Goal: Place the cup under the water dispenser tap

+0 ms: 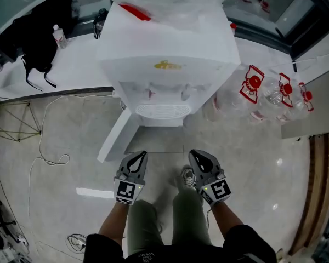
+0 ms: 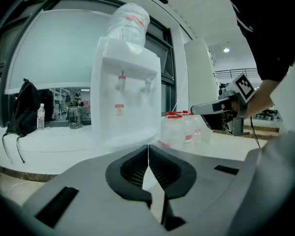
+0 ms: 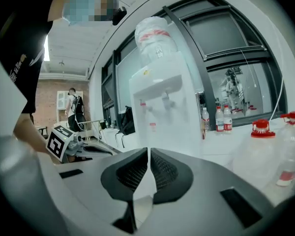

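The grey left gripper [image 1: 139, 155] and grey right gripper [image 1: 197, 154] are both closed and empty. The white plastic water dispenser [image 1: 164, 64] stands at twelve o'clock, equally near both. No cup shows.

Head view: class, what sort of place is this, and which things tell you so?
Probably an office or lab break corner: a white water dispenser stands at a white counter, spare red-capped water jugs sit beside it, and a black backpack lies on the counter.

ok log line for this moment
left gripper: shut, empty | right gripper: shut, empty | water dispenser: straight ahead, nothing under taps
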Demonstrator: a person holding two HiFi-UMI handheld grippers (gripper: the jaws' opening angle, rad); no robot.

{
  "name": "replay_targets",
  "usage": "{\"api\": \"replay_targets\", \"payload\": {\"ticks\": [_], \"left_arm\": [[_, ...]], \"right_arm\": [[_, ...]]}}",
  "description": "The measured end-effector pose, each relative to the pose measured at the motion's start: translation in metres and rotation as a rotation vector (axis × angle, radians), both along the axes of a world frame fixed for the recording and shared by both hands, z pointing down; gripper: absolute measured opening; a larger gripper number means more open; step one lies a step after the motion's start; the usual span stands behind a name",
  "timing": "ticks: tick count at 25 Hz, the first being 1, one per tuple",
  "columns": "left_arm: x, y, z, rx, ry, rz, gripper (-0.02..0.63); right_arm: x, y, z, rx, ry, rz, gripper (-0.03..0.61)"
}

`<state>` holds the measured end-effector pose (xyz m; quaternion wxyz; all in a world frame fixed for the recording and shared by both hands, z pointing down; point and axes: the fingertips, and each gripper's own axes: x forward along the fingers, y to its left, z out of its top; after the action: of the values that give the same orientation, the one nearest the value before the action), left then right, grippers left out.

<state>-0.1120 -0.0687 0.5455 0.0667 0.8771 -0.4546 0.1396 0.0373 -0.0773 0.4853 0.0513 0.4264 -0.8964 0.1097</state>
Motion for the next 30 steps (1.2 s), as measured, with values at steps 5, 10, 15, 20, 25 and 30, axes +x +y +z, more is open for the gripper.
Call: {"api": "replay_targets", "payload": {"ticks": [5,10,15,20,25,30], "left_arm": [[0.003,-0.043,0.090,0.020,-0.007,-0.008,0.021],[0.013,-0.075,0.160,0.023,-0.015,0.008,0.021],[0.026,-0.104,0.205,0.051,-0.035,0.008,0.021],[0.038,-0.121,0.240,0.062,-0.034,0.016,0.021],[0.048,-0.144,0.271,0.056,-0.056,0.013,0.023],[0.056,-0.176,0.311,-0.022,-0.075,-0.046,0.158]], "right_arm": [[0.008,-0.030,0.091,0.024,-0.001,-0.013,0.044],[0.019,-0.049,0.155,0.050,-0.010,-0.023,0.044],[0.032,-0.064,0.203,0.060,-0.023,-0.022,0.044],[0.039,-0.066,0.234,0.054,-0.022,-0.021,0.044],[0.040,-0.064,0.250,0.047,-0.040,-0.027,0.044],[0.052,-0.060,0.263,0.027,-0.054,-0.017,0.044]]}}
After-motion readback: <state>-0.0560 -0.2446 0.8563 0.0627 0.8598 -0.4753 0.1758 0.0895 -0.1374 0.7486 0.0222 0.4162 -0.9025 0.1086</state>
